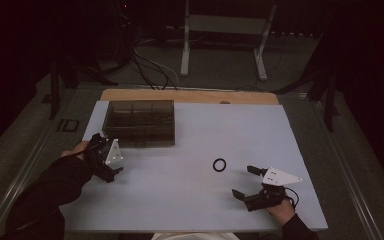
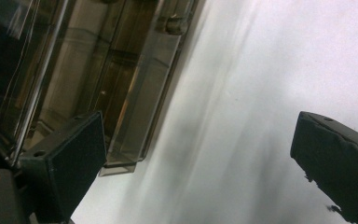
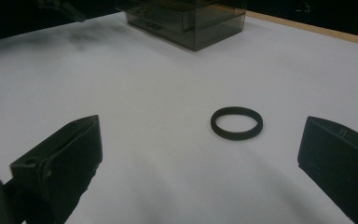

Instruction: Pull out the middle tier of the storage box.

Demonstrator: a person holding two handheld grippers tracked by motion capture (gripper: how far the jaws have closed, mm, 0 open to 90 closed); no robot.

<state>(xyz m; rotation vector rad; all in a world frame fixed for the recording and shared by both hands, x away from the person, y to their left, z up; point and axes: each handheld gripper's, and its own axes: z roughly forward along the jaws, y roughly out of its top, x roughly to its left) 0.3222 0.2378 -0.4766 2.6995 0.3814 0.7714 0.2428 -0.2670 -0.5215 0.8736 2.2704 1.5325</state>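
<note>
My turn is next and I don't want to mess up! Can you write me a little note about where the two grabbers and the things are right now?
Left gripper: open, nothing between its jaws, beside the near left corner of the smoky clear box.
Right gripper: open and empty, aimed at the black ring, not touching it.
The ring lies flat on the white table top, apart from the box, which looks shut at the table's far left.
Done: nothing visible with the ring yet.
Left: probably pick up the ring with the right gripper; it may belong in the box.
</note>
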